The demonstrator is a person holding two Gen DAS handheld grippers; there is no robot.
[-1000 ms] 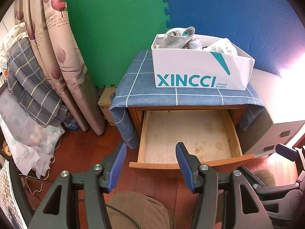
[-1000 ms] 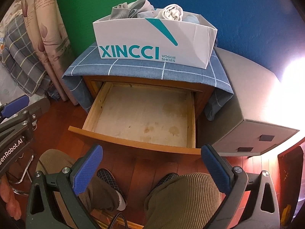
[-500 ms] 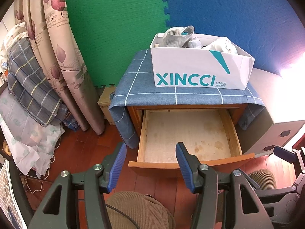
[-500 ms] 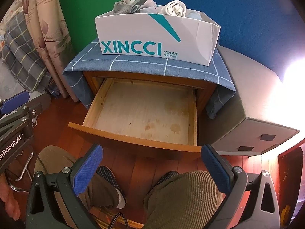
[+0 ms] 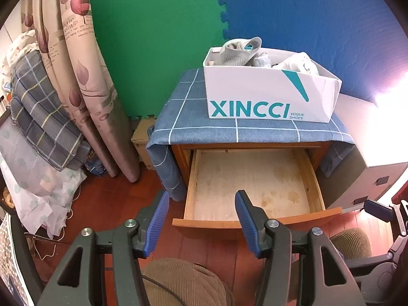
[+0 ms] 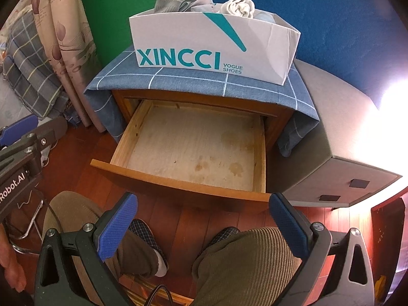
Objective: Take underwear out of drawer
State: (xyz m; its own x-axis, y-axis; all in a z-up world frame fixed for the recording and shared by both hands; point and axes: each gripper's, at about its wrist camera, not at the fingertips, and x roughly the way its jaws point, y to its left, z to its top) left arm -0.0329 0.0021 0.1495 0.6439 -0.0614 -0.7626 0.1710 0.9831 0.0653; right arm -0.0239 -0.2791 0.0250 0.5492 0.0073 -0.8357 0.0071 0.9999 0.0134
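The wooden drawer [image 5: 255, 220] of the nightstand is pulled out and its stained bottom is bare; it also shows in the right wrist view [image 6: 178, 178]. Grey and white underwear [image 5: 241, 51] is piled in a white XINCCI shoe box [image 5: 267, 97] on top of the nightstand; the underwear [image 6: 204, 2] and box [image 6: 211, 51] show in the right wrist view too. My left gripper [image 5: 201, 201] is open and empty, in front of the drawer's front edge. My right gripper [image 6: 204, 206] is wide open and empty, held back above the person's knees.
A blue checked cloth [image 5: 204, 127] covers the nightstand top. A grey box-like ottoman [image 6: 344, 140] stands right of it. Rolled mats [image 5: 84, 76] and folded bedding [image 5: 38, 117] lean at the left. Green and blue foam wall behind. The person's knees [image 6: 242, 260] are below the grippers.
Both grippers have risen and pulled back slightly, so the box and drawer sit lower in view. Both stay open and empty; the drawer has not moved.
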